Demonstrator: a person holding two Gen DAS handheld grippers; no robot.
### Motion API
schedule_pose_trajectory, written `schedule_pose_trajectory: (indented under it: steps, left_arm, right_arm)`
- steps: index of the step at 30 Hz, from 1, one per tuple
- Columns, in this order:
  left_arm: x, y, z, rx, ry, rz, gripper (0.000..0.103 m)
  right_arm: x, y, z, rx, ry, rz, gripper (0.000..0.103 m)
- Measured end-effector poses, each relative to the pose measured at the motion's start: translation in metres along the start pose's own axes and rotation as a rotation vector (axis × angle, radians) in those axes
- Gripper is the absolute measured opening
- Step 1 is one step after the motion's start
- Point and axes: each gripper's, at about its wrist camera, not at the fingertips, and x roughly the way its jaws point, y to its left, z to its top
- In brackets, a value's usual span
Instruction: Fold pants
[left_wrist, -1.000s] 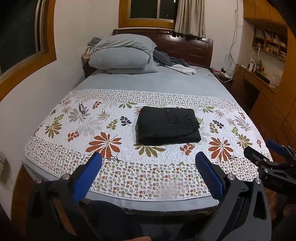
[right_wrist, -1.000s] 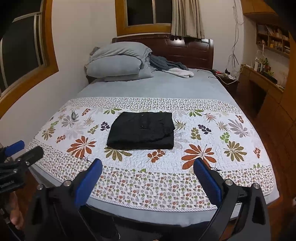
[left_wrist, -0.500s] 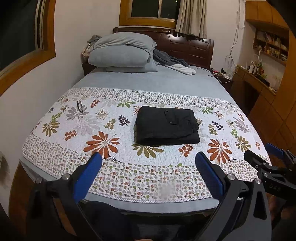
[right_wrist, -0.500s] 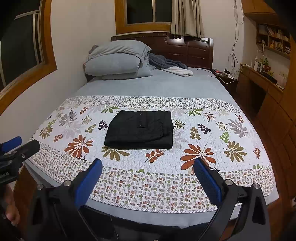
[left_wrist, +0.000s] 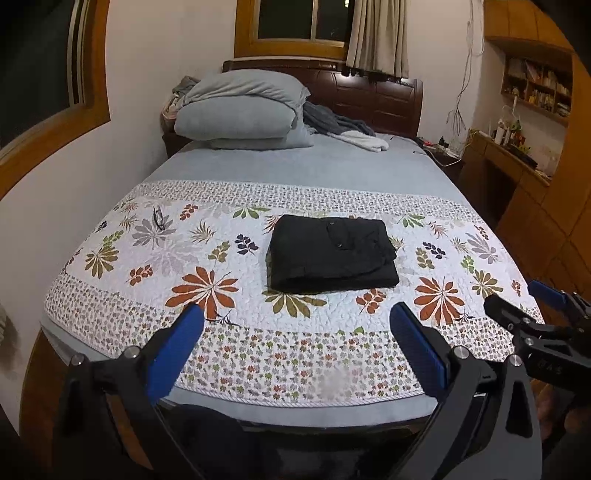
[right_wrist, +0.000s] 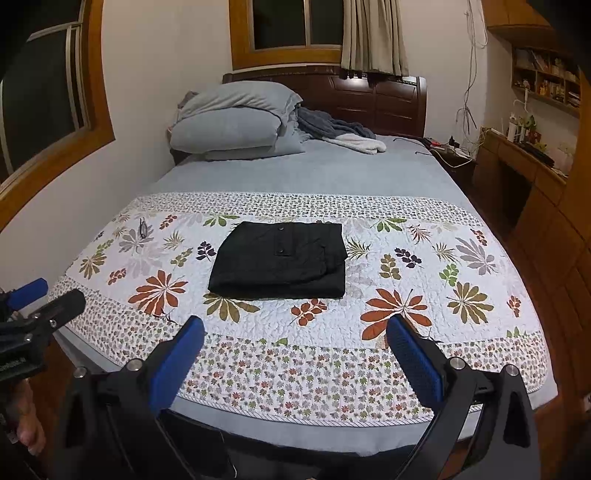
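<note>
black pants (left_wrist: 330, 254) lie folded on the floral quilt (left_wrist: 155, 258) mid-bed; left gripper (left_wrist: 295, 321) and right gripper (right_wrist: 293, 332) both gape wide, empty (gripper lettering unreadable).

Over the last second both views drew back a little from the bed (left_wrist: 303, 173). In the left wrist view the folded black pants (left_wrist: 330, 254) slid slightly left and up in the frame, and the pillows (left_wrist: 240, 110) at upper centre rose a touch, while more of the wooden bed frame showed at lower left. The right tongs (left_wrist: 524, 314) at the right edge sat a shade lower. In the right wrist view the pants (right_wrist: 280, 260) drifted left, and the left tongs (right_wrist: 44, 299) at the left edge dropped a little lower in the frame.
</note>
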Motion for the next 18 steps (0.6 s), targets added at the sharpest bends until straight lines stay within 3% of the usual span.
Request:
schedule_pose_trajectory:
  steps: [6, 11, 18]
  left_arm:
    - [0.001, 0.0022, -0.0009, -0.01, -0.019, -0.034, 0.099]
    - [-0.0012, 0.0043, -0.0003, -0.006, -0.038, -0.02, 0.1]
    - [0.0013, 0.0072, 0.001, -0.011, 0.0, 0.004, 0.1]
  right_arm:
    - [0.0022, -0.0019, -0.0005, 0.005, 0.006, 0.002, 0.099]
    - [0.0032, -0.0031, -0.0009, 0.008, 0.008, 0.002, 0.099]
    - [0.0037, -0.0023, -0.001, 0.008, 0.006, 0.003, 0.099]
